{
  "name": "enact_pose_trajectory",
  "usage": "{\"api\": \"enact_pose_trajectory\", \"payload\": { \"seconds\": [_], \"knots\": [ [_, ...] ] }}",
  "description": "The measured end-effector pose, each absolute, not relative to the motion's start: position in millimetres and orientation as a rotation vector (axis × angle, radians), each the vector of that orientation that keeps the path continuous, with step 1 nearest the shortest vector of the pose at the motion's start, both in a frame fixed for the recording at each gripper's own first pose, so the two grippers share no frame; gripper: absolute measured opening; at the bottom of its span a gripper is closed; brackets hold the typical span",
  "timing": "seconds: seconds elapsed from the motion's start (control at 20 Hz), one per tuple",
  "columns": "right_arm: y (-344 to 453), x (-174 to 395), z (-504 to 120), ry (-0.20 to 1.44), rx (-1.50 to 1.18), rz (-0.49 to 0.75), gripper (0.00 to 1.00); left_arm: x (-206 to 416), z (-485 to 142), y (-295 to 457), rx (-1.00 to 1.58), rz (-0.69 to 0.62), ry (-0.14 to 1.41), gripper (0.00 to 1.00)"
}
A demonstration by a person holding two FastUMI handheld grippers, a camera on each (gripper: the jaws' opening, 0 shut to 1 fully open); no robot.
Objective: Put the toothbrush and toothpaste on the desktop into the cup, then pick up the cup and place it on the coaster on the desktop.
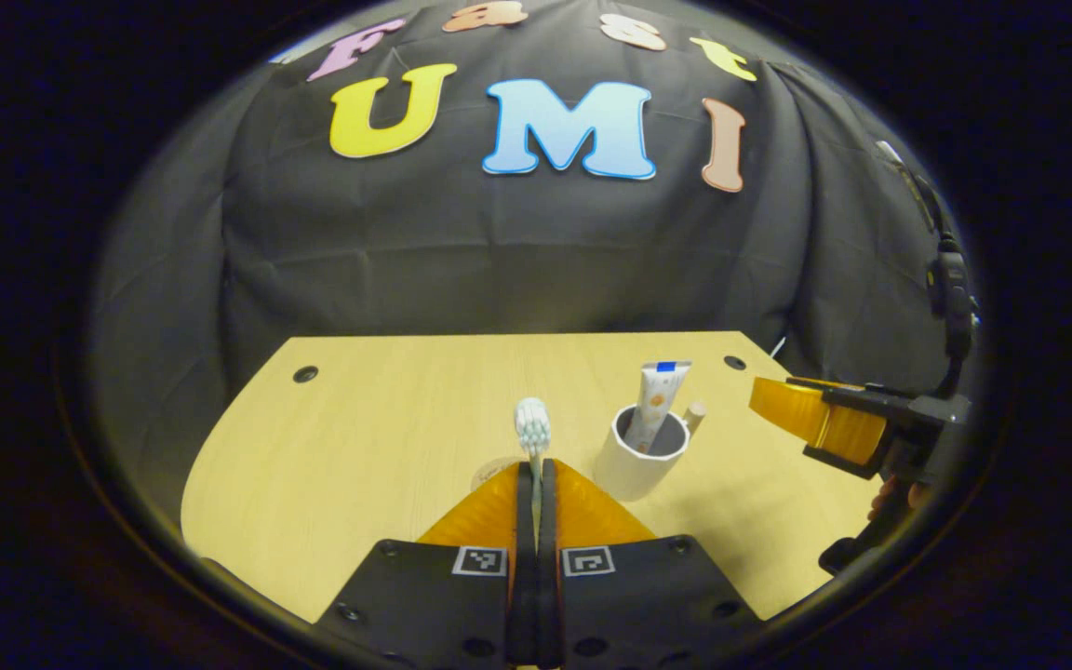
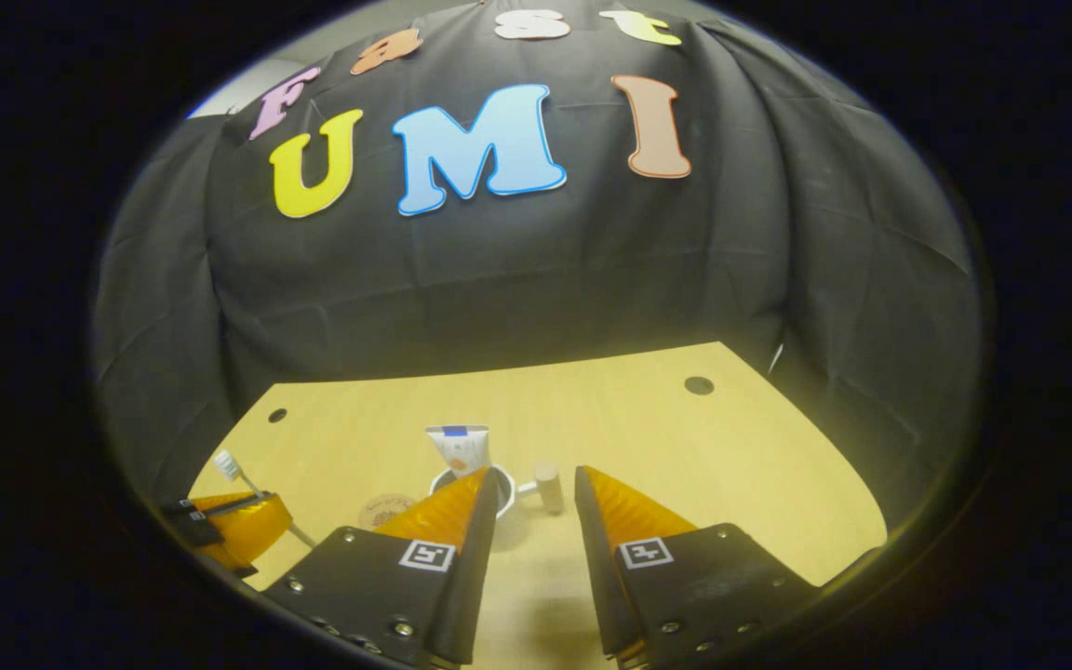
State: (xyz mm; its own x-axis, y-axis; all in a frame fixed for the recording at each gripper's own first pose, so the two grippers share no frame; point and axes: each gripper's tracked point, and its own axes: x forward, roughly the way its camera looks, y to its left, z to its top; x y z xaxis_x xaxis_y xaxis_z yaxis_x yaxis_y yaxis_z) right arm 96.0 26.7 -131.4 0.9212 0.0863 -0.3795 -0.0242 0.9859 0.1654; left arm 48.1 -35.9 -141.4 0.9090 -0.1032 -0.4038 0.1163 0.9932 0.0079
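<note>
Desktop: left gripper pinching toothbrush beside cup, right gripper spread

White cup, pale wooden desktop

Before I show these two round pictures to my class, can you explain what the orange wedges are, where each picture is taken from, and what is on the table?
No robot here: a person carries a two-finger gripper in each hand, and a camera rides on each, looking along its orange fingers.

In the left gripper view, the left gripper is shut on a toothbrush, bristles pointing away. The other gripper appears off to the right.

In the right gripper view, the right gripper is open and holds nothing.

On the wooden table stands a white cup with a handle; the toothpaste is already in it. A round coaster lies beside the cup.
</note>
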Motion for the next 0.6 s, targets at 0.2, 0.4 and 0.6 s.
{"api": "enact_pose_trajectory", "payload": {
  "seconds": [0.2, 0.4, 0.6],
  "knots": [
    [11.2, 85.9, -130.7, 0.409, 0.161, 0.014, 0.49, 69.2, -112.7, -59.2, 0.09, -0.158, 0.319, 0.07],
    [-9.1, 74.8, -135.4, 0.432, 0.146, -0.035, 0.49, 87.0, -83.9, -94.2, 0.147, -0.23, 0.217, 0.07],
    [-29.0, 65.2, -141.0, 0.458, 0.155, -0.095, 0.49, 95.1, -56.4, -132.5, 0.176, -0.298, 0.122, 0.07]
  ]
}}
